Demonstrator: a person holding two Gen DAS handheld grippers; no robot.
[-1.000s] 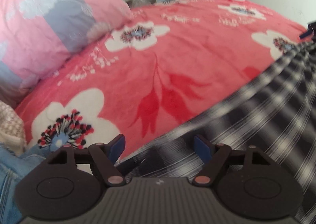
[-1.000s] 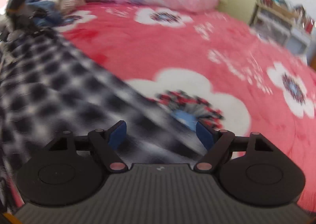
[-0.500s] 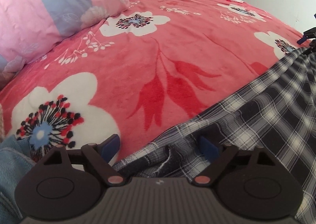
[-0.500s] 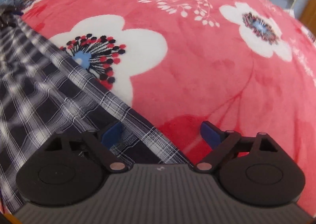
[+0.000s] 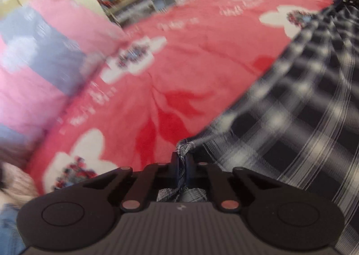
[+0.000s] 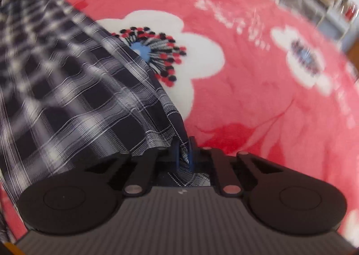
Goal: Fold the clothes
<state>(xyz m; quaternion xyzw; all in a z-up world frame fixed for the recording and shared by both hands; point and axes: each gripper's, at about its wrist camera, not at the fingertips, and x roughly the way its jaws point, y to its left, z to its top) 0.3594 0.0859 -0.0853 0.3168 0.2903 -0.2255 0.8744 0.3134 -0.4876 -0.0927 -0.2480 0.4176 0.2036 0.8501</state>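
Left wrist view shows one dark navy-and-white plaid cloth garment (image 5: 298,106) stretched taut over the pink floral fleece blanket (image 5: 179,64), its long axis running away from the left gripper (image 5: 182,162) toward the blanket's far right edge. Two grippers work it: the left pinches a bunched corner tight, and the right gripper (image 6: 183,154) is clamped on the opposite hem.
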